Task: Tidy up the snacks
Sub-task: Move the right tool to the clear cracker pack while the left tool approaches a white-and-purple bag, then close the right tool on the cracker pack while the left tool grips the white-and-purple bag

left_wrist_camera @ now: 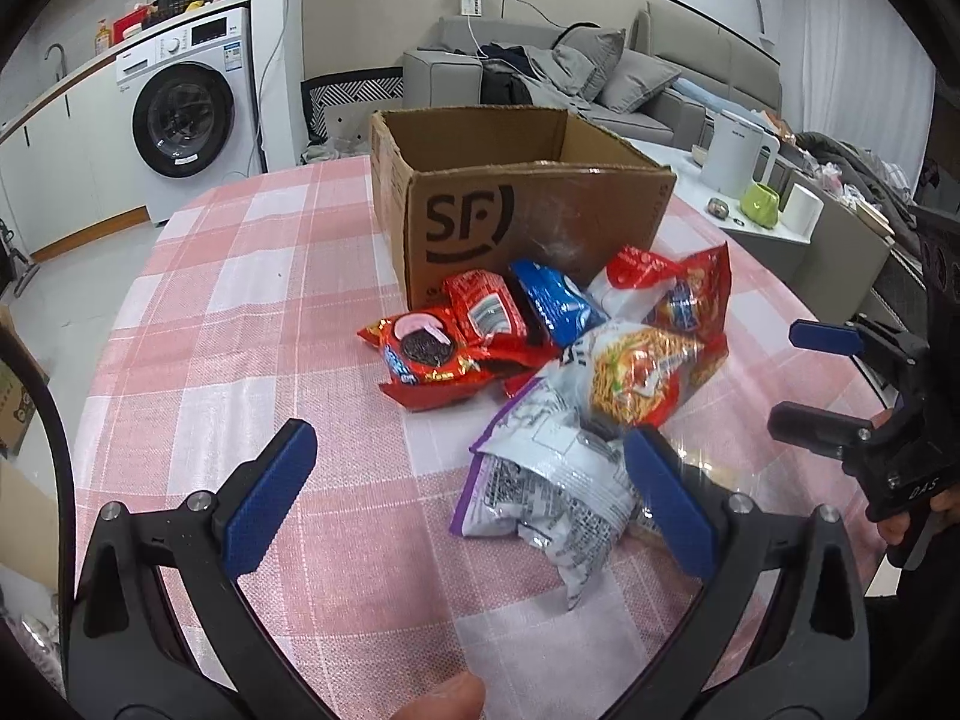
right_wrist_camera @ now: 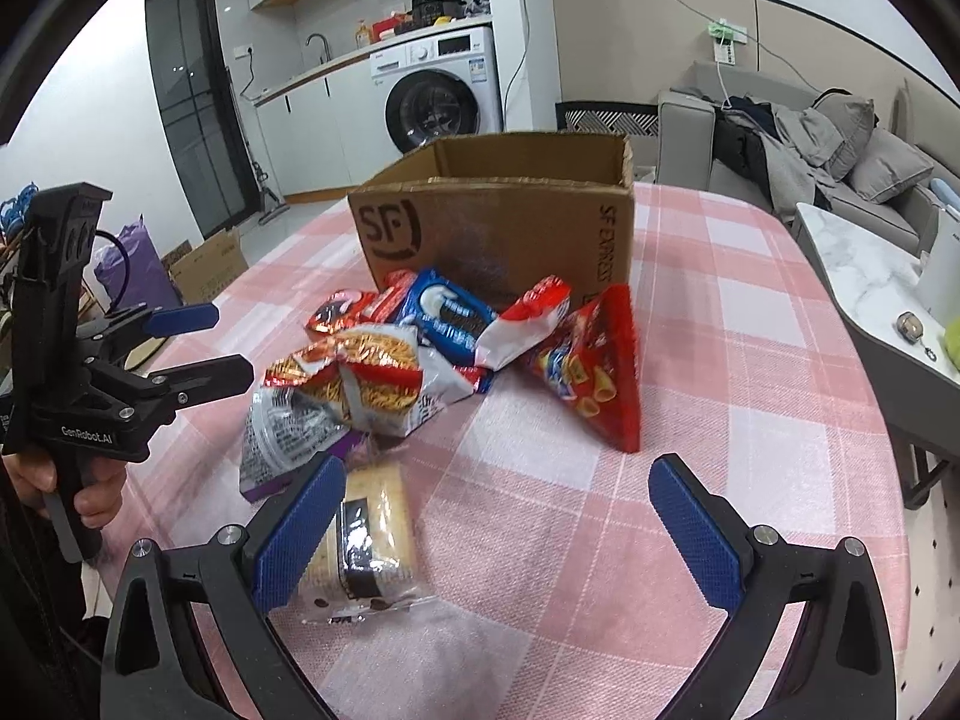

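Observation:
An open brown SF cardboard box [left_wrist_camera: 528, 204] [right_wrist_camera: 498, 228] stands on the pink checked tablecloth. In front of it lies a pile of snack packs: a red Oreo pack [left_wrist_camera: 432, 360], a blue Oreo pack [left_wrist_camera: 555, 300] [right_wrist_camera: 447, 315], a noodle snack bag [left_wrist_camera: 636, 372] [right_wrist_camera: 366, 378], a red triangular bag [right_wrist_camera: 594, 366], a silver and purple bag [left_wrist_camera: 540, 480] [right_wrist_camera: 282, 438], and a clear cracker pack [right_wrist_camera: 369, 534]. My left gripper [left_wrist_camera: 471, 498] is open over the silver bag's near end. My right gripper [right_wrist_camera: 495, 534] is open, its left finger beside the cracker pack. Both are empty.
The table [left_wrist_camera: 240, 312] drops off at its left and near edges. A marble side table [right_wrist_camera: 864, 288] with a white kettle [left_wrist_camera: 735, 150] and green cup [left_wrist_camera: 759, 204] stands on the right. A washing machine [left_wrist_camera: 186, 114] and sofa [left_wrist_camera: 630, 78] are behind.

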The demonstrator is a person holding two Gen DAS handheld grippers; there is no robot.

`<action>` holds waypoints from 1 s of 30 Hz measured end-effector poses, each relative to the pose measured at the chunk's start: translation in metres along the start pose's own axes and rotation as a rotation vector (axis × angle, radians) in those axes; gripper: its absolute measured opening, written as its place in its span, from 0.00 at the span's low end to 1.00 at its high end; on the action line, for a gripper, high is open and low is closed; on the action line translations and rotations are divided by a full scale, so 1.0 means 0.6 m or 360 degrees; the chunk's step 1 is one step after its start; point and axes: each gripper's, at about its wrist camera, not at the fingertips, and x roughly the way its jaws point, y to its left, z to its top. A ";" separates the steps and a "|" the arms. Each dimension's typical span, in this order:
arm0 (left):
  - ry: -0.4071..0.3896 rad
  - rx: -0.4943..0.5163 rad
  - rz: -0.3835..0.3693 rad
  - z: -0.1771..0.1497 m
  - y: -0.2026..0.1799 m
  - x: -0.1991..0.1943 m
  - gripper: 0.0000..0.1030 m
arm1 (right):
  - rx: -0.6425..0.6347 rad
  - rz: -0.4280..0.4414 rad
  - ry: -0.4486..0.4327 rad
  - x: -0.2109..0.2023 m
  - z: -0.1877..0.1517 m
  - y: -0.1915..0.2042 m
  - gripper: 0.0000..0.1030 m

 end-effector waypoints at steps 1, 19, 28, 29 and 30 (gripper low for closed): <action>0.0008 0.0008 -0.0002 -0.003 -0.002 0.003 0.99 | -0.0007 0.0009 0.0022 0.006 -0.003 0.003 1.00; 0.0144 0.0002 -0.0118 -0.032 -0.006 0.046 0.99 | -0.0191 0.0127 0.0270 0.089 -0.036 0.073 1.00; 0.0180 0.0019 -0.0156 -0.035 -0.022 0.068 0.99 | -0.0296 0.0095 0.0314 0.115 -0.042 0.098 0.99; 0.0182 0.0023 -0.0158 -0.035 -0.024 0.069 0.99 | -0.0301 0.0083 0.0311 0.117 -0.041 0.098 0.98; 0.0183 0.0029 -0.0161 -0.035 -0.026 0.072 0.99 | -0.0305 0.0074 0.0309 0.118 -0.040 0.099 0.97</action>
